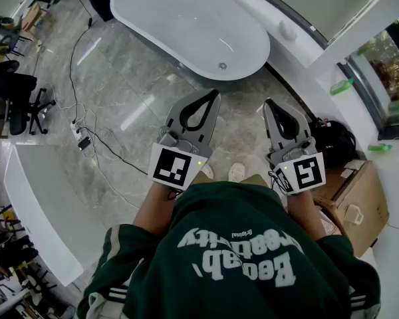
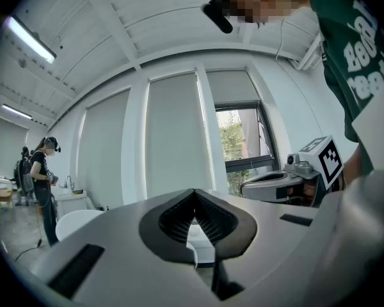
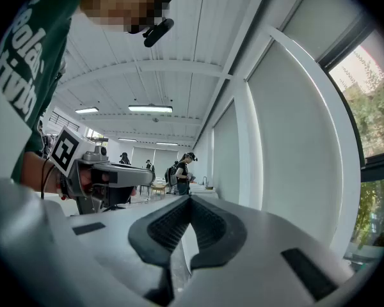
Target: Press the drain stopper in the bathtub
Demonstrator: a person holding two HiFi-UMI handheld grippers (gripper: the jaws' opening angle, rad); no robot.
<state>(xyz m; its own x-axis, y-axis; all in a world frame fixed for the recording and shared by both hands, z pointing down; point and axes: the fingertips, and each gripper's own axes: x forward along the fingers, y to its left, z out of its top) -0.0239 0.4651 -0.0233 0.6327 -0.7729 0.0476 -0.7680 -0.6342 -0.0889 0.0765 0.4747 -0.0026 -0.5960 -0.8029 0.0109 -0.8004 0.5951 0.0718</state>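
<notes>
The white oval bathtub (image 1: 186,18) stands on the marble floor ahead of me. Its small round metal drain stopper (image 1: 221,66) sits at the near end of the basin. My left gripper (image 1: 217,93) is held level in front of my body, jaws shut and empty, its tip short of the tub's near rim. My right gripper (image 1: 266,102) is alongside it to the right, also shut on nothing. In the left gripper view the closed tips (image 2: 193,191) point toward the window wall. In the right gripper view the closed tips (image 3: 191,198) point down the room.
Cables and a power strip (image 1: 84,141) lie on the floor at left, near a black office chair (image 1: 16,108) and a long white counter (image 1: 33,205). A black bag (image 1: 336,141) and a cardboard box (image 1: 356,201) sit at right. People stand far off (image 3: 182,171).
</notes>
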